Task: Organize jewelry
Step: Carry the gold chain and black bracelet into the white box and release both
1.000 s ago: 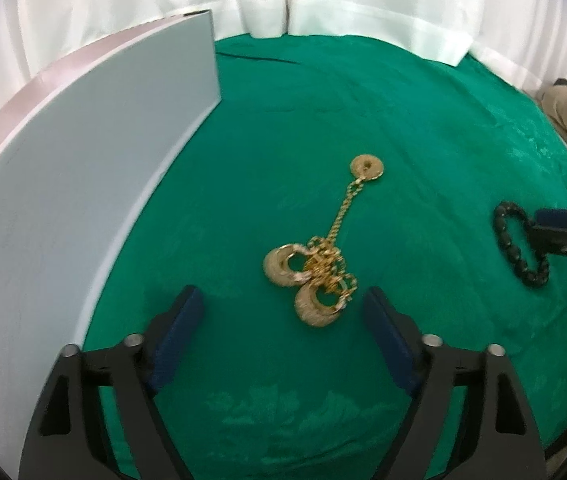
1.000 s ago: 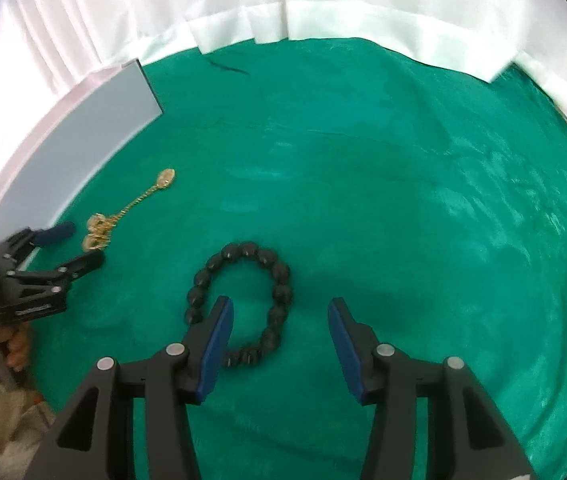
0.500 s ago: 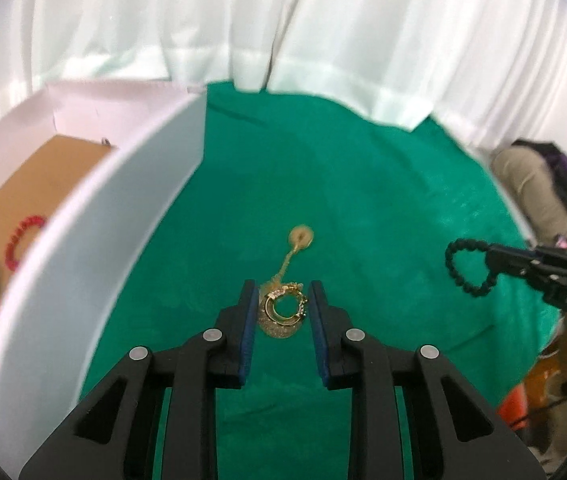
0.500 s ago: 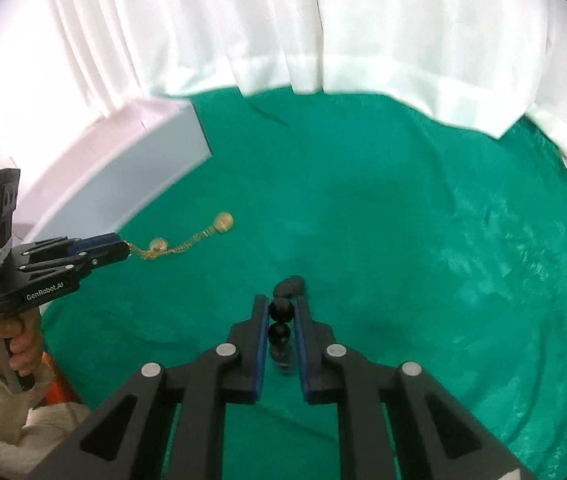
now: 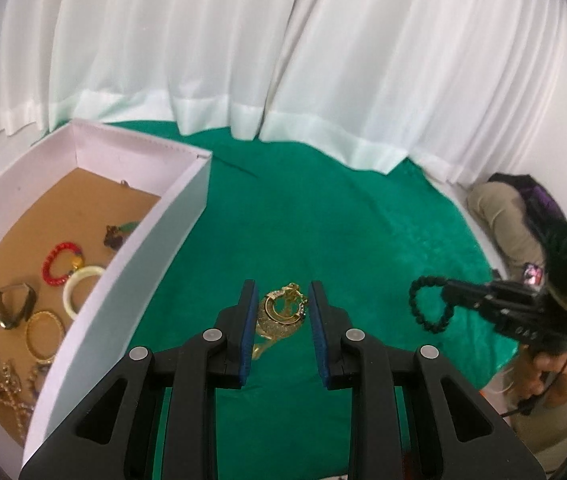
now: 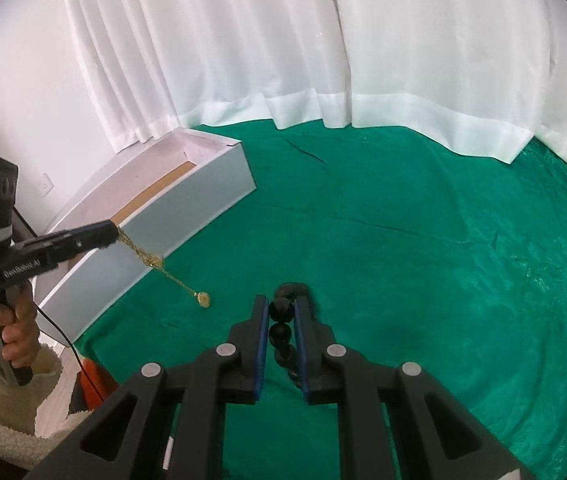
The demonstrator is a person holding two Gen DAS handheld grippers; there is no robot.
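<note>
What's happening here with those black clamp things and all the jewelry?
A person is sorting jewelry with a handheld gripper in each hand. The left gripper is clamped on a gold necklace, lifted off the green cloth, its chain and pendant dangling beside the white box. The right gripper is clamped on a black bead bracelet, also held up. The box already holds several bangles and chains, including a red bracelet.

"GenRobot.AI", blurred, on the left claw (image 6: 113, 235) body.
</note>
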